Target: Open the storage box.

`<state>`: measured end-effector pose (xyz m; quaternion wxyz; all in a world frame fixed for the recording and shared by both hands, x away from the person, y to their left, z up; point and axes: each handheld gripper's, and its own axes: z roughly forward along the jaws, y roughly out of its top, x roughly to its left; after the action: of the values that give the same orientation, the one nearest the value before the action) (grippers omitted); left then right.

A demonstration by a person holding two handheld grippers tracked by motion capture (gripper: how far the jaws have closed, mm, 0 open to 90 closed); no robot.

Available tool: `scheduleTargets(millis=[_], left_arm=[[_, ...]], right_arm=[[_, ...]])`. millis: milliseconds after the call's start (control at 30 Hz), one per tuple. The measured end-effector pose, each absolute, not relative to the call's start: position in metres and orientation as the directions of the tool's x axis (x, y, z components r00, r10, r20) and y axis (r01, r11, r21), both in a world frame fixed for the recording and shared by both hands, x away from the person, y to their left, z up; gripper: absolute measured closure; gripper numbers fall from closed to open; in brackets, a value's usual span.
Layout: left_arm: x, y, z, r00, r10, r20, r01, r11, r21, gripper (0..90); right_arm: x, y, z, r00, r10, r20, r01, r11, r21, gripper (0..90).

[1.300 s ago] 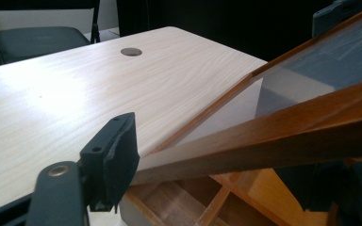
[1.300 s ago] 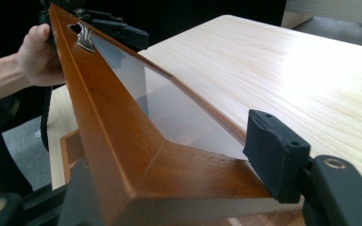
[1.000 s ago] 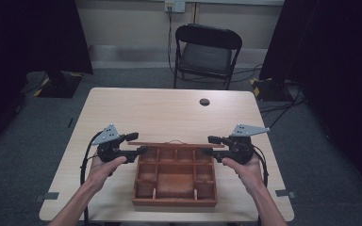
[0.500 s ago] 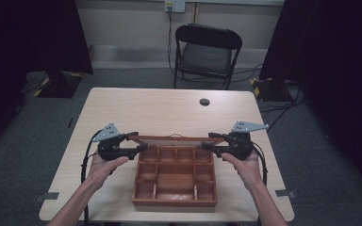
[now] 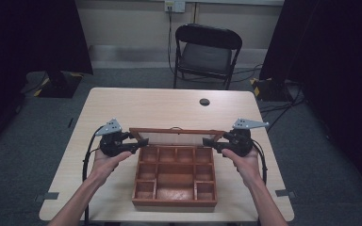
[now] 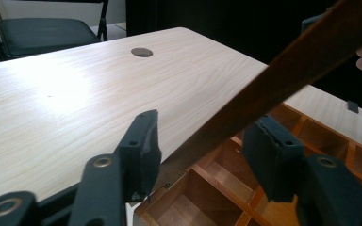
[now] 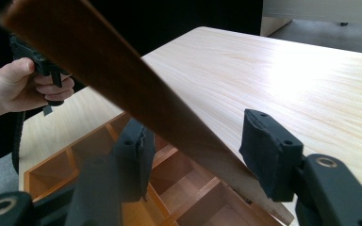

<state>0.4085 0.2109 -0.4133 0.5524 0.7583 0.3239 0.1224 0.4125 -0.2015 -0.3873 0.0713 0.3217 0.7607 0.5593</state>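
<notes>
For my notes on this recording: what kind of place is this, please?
Probably a recording studio or lab room, not a home: black curtains hang at both sides, cables run over grey carpet, and one folding chair faces the bare wooden table.

We see a box of reddish-brown wood with a smooth, lightly varnished look, its dividers and floor of the same wood. Its lid has a darker, satin wooden frame around a pale panel that seems clear, like glass or plastic. The surface under it is pale wood-grain laminate, smooth with a soft sheen where the light falls. We see the fingers of the left gripper in matt black, a slightly grainy plastic or rubber, with brass-coloured rivets on the arms; the right gripper carries a dull grey metal plate. The chair has a black padded seat.
</notes>
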Motion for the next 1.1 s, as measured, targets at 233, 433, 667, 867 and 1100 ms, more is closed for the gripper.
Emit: scheduleTargets(millis=[233, 433, 667, 867, 1100], left_arm=[[0.414, 0.211, -0.416, 0.756, 0.626, -0.194, 0.366, -0.157, 0.917, 49.5], [0.419, 0.211, -0.416, 0.751, 0.631, -0.194, 0.370, -0.160, 0.915, 51.7], [0.426, 0.212, -0.414, 0.754, 0.629, -0.190, 0.373, -0.171, 0.912, 52.9], [0.428, 0.210, -0.416, 0.751, 0.630, -0.198, 0.376, -0.162, 0.912, 51.9], [0.432, 0.208, -0.420, 0.754, 0.622, -0.210, 0.388, -0.165, 0.907, 48.4]], right_arm=[[0.420, -0.199, -0.393, -0.775, 0.579, 0.255, 0.414, 0.158, 0.897, 44.4], [0.428, -0.196, -0.400, -0.764, 0.592, 0.256, 0.423, 0.159, 0.892, 44.4], [0.434, -0.197, -0.403, -0.749, 0.602, 0.277, 0.437, 0.135, 0.889, 45.5], [0.438, -0.195, -0.408, -0.742, 0.614, 0.270, 0.443, 0.146, 0.884, 45.5], [0.441, -0.195, -0.410, -0.736, 0.611, 0.290, 0.454, 0.130, 0.881, 45.2]])
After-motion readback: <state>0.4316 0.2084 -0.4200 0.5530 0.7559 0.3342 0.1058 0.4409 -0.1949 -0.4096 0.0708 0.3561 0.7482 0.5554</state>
